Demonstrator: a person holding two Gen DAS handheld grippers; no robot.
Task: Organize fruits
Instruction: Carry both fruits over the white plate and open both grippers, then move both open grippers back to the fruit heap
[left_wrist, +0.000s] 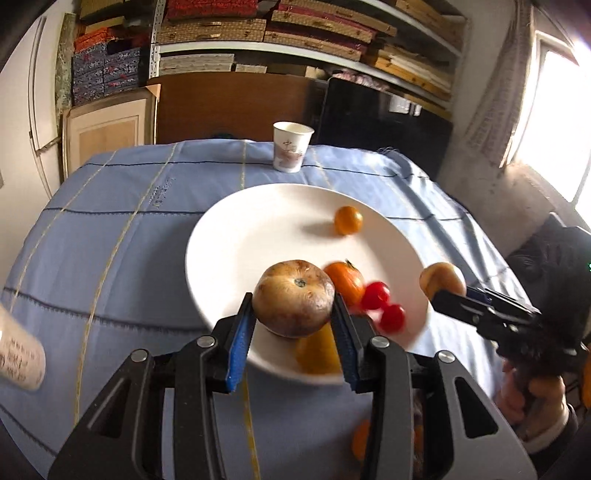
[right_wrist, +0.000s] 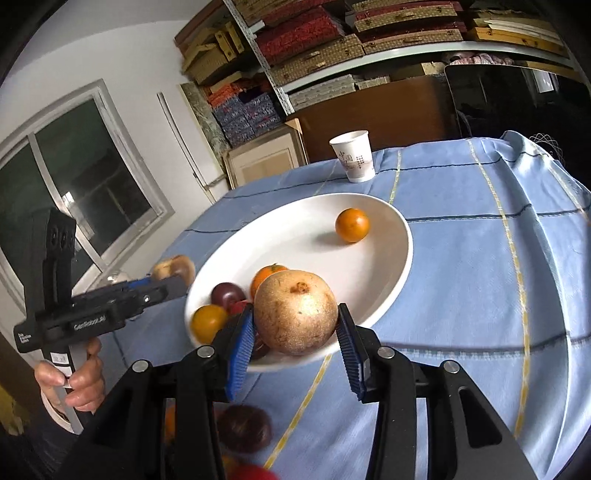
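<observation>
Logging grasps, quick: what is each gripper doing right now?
Left gripper: shut on a brown pear.
Right gripper: shut on a tan pear.

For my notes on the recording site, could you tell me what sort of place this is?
Probably a storeroom or workshop at home, not a kitchen: metal shelves stacked with fabric-covered boxes, a cardboard box behind a table under a blue cloth, and a window.
</observation>
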